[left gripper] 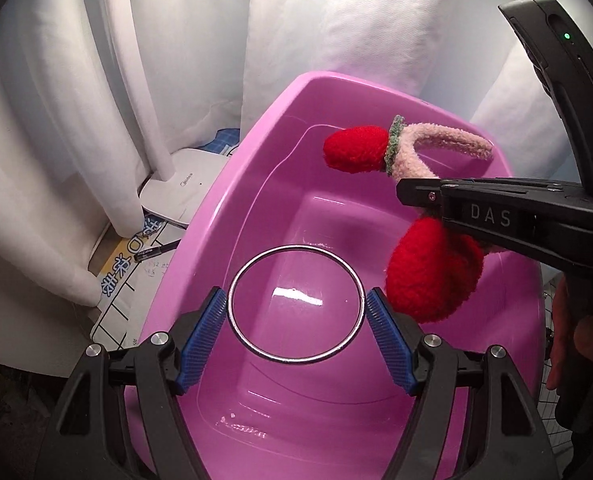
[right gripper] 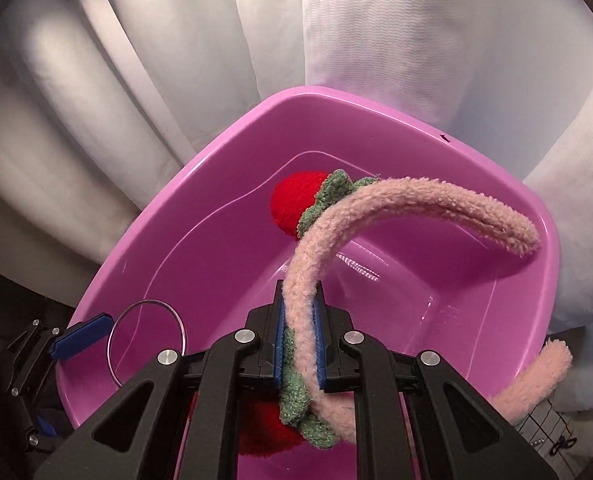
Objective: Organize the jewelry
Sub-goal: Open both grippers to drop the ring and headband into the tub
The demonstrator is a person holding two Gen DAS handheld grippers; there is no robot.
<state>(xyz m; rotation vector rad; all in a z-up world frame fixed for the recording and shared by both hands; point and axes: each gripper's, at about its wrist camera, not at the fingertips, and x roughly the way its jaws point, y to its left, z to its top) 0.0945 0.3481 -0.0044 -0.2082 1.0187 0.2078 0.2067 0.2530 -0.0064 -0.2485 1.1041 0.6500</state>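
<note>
A pink plastic tub fills both views; it also shows in the right wrist view. My left gripper holds a thin silver bangle by its sides between the blue pads, over the tub; the bangle also shows in the right wrist view. My right gripper is shut on a fuzzy pink headband with red strawberry pompoms and green leaves, held above the tub. In the left wrist view the headband hangs from the right gripper at the right.
White curtains hang behind the tub. A white lamp base stands on papers with a pen left of the tub. The left gripper's pad shows at the lower left of the right wrist view.
</note>
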